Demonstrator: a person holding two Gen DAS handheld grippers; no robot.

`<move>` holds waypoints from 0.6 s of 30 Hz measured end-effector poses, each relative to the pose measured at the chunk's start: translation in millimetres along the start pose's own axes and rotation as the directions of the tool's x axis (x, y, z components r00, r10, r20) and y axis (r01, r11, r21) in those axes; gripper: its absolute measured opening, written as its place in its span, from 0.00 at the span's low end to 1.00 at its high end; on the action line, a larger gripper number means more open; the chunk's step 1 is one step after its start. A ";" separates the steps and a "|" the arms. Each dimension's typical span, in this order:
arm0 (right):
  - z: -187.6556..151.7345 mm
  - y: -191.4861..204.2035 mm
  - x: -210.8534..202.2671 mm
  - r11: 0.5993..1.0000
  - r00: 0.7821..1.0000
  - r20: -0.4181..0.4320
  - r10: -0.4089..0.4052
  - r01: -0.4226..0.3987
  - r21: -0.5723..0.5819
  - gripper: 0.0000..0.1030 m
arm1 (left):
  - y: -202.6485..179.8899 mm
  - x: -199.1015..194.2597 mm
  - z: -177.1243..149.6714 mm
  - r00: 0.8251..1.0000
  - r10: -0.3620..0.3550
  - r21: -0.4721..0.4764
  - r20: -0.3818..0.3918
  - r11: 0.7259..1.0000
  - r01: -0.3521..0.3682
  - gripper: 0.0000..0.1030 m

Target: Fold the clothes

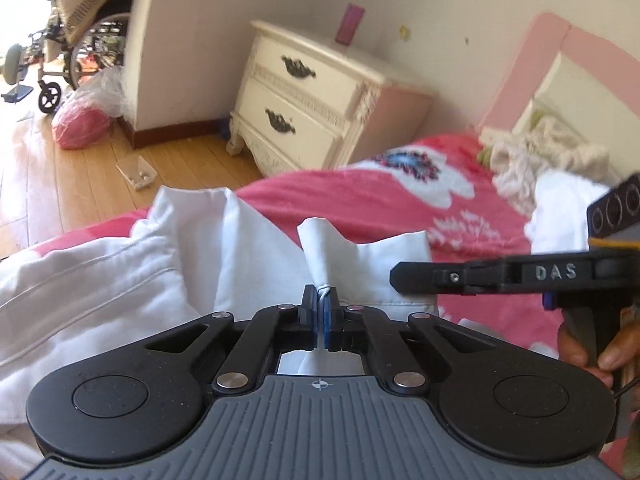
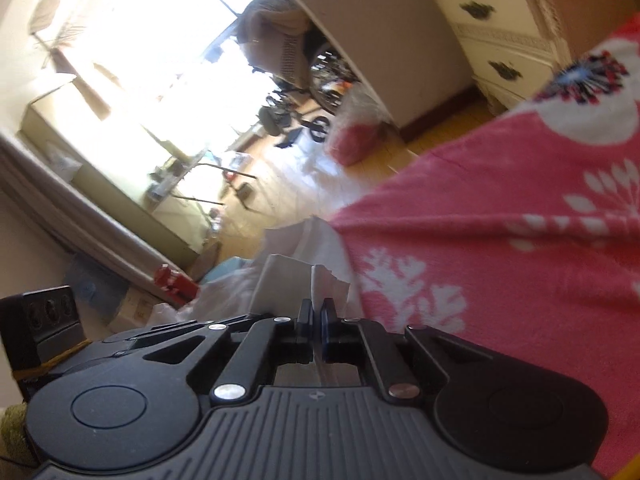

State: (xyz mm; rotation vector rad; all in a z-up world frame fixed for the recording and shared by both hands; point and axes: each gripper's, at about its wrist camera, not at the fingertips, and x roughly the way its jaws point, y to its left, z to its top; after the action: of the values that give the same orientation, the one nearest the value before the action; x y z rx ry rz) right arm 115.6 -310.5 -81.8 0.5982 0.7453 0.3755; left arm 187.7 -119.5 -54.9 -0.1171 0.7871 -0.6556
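Note:
A white garment (image 1: pixel 120 272) lies crumpled on a pink flowered bedspread (image 1: pixel 360 196). My left gripper (image 1: pixel 321 296) is shut on a pinched-up fold of that white cloth, which stands up in a peak just beyond the pads. The right gripper (image 1: pixel 404 278) reaches in from the right in the left wrist view, held by a hand (image 1: pixel 592 344), its tip over the garment's edge. In the right wrist view the right gripper (image 2: pixel 318 306) is shut on a fold of the white garment (image 2: pixel 296 276), with the pink bedspread (image 2: pixel 500 220) to its right.
A cream nightstand (image 1: pixel 304 100) with two drawers stands by the wall beyond the bed. A pink headboard (image 1: pixel 532 64) and a heap of cream and white cloth (image 1: pixel 548 164) lie at the right. On the wooden floor are a pink bag (image 1: pixel 80 124) and a wheelchair (image 1: pixel 68 52).

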 end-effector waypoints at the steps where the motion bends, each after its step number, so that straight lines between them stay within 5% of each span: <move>1: 0.6 4.4 -2.6 0.999 1.000 0.007 0.028 -0.027 -0.019 0.03 | 0.8 -6.1 0.4 1.000 0.004 -0.009 0.018 1.000 -0.003 0.00; 7: 11.0 20.6 10.8 0.986 0.989 -0.027 0.142 -0.144 -0.089 0.03 | 7.9 -25.0 2.0 0.996 0.055 -0.035 0.070 0.998 -0.053 0.00; 18: 13.2 -17.8 68.1 0.999 0.992 -0.119 0.044 -0.048 -0.025 0.05 | 27.2 13.4 -4.9 0.990 0.138 -0.044 -0.037 0.989 -0.140 0.00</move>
State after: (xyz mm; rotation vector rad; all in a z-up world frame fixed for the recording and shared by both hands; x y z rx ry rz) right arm 173.4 -293.9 -120.6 0.5707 0.8398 0.4667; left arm 205.0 -105.0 -75.7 -0.0924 0.8351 -0.5088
